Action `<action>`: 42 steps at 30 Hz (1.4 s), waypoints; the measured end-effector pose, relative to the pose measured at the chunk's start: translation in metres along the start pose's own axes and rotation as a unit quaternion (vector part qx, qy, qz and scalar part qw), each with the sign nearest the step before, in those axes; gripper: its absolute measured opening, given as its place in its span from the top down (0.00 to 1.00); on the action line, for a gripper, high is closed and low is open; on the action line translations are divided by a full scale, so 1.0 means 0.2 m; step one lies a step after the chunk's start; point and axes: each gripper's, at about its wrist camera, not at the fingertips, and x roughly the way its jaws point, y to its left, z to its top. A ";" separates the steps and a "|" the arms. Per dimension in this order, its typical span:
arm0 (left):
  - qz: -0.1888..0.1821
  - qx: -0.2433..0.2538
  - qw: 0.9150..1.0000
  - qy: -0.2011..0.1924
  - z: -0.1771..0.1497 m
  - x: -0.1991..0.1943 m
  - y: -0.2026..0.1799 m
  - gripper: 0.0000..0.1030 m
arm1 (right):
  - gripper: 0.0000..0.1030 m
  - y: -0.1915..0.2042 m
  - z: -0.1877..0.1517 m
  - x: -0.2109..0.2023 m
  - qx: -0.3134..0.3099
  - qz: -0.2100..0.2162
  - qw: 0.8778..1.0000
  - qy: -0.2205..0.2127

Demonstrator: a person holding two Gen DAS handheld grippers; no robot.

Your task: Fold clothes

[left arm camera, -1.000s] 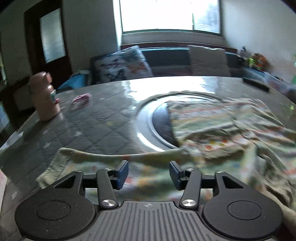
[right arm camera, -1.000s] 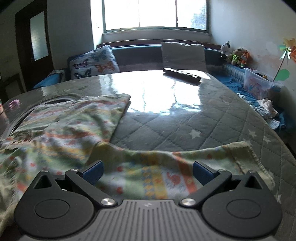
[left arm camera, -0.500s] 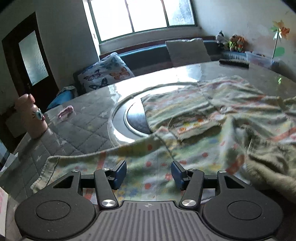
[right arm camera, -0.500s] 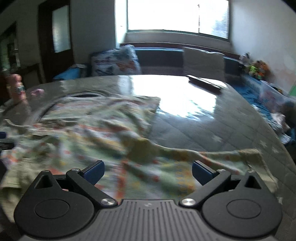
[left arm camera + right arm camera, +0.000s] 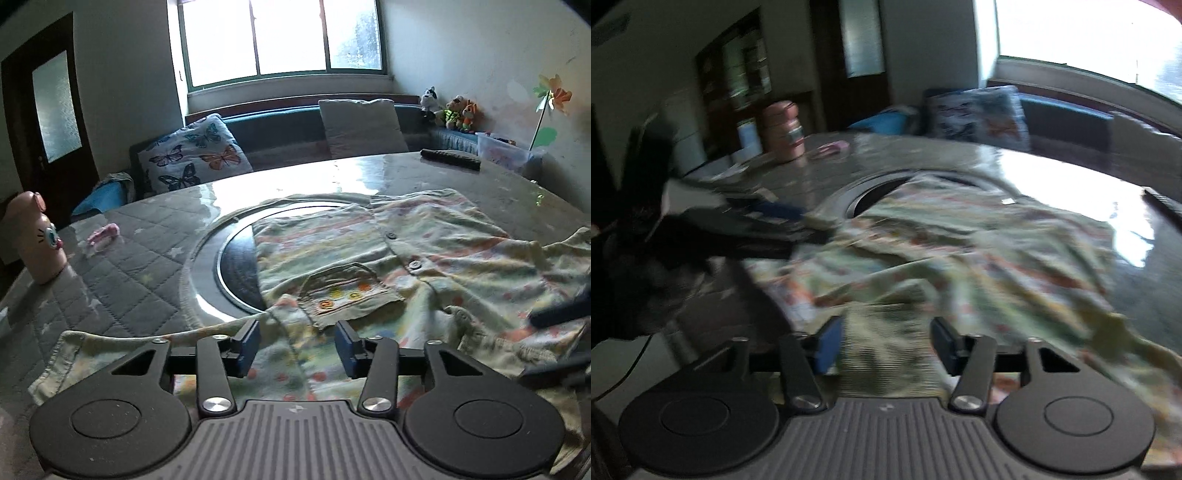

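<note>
— Where is the shirt (image 5: 424, 254)?

— Spread, rumpled, over the round table (image 5: 140, 273), partly covering its centre disc (image 5: 236, 273).

— And the grippers?

— The left gripper (image 5: 295, 341) is closing, fabric between its jaws, not yet pinched. The right gripper (image 5: 884, 341) is closing around a bunched fold; grip unclear through blur.

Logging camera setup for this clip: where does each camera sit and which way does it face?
Left wrist: on the left gripper, jaws closing over the patterned shirt, facing the window; the other gripper shows at right.
Right wrist: on the right gripper, jaws closing with cloth between them, facing left across the table, blurred.
Shared: shirt, pink bottle, butterfly cushion.
</note>
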 end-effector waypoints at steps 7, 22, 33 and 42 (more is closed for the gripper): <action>-0.028 -0.004 1.000 0.010 0.00 0.03 -0.03 0.65 | 0.86 0.03 -0.03 0.07 0.000 0.012 1.000 0.027; -0.077 0.040 0.996 0.031 0.01 0.17 -0.19 0.68 | 0.96 -0.20 0.01 -0.15 0.112 -0.001 0.993 -0.043; -0.130 0.096 0.987 0.017 -0.05 0.09 -0.31 0.69 | 0.96 -0.22 0.00 -0.12 0.127 0.005 0.991 -0.044; -0.142 0.112 0.984 0.007 -0.09 0.01 -0.32 0.67 | 0.96 -0.17 0.00 -0.11 0.106 0.012 0.994 -0.038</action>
